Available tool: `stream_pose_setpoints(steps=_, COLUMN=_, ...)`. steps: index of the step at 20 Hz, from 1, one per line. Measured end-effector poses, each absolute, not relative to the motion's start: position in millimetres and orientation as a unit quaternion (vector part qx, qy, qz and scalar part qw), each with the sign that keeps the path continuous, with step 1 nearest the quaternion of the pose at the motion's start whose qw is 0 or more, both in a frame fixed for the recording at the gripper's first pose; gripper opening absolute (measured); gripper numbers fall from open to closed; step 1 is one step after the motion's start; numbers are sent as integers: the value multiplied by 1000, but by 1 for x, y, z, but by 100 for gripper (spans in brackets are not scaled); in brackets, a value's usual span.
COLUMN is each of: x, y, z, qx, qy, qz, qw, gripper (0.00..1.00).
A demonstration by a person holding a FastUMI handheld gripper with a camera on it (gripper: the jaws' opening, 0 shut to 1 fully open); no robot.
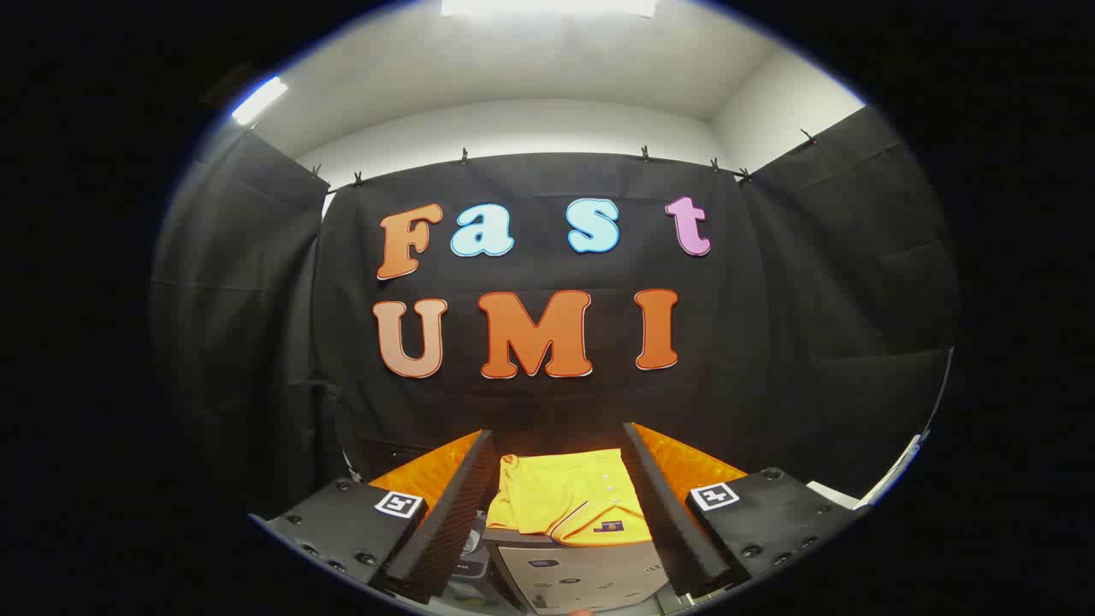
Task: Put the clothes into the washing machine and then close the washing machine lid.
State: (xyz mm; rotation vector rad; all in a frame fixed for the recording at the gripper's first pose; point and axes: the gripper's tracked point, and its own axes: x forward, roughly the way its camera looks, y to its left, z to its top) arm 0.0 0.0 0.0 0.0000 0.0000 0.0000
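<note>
From my remote station I record the gripper with its fingers spread wide apart and clamped on nothing. The clothes, one folded yellow garment, lie between the fingers and just ahead of them, on top of a pale appliance that I judge to be the washing machine. The garment appears staged flat on the lid for an easy first grasp, and the open fingers frame it on both sides, which suggests an approach in progress. The lid looks closed under the garment; loading is not yet done. Beyond the fingers hangs black cloth on clips, with white wall and ceiling lights above.
</note>
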Motion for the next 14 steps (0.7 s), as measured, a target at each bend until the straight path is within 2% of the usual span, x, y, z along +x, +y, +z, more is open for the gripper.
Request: stream_pose_setpoints(steps=14, x=8, y=2, z=-7, qx=1, qy=7, qz=1, qw=1000, gripper=98)
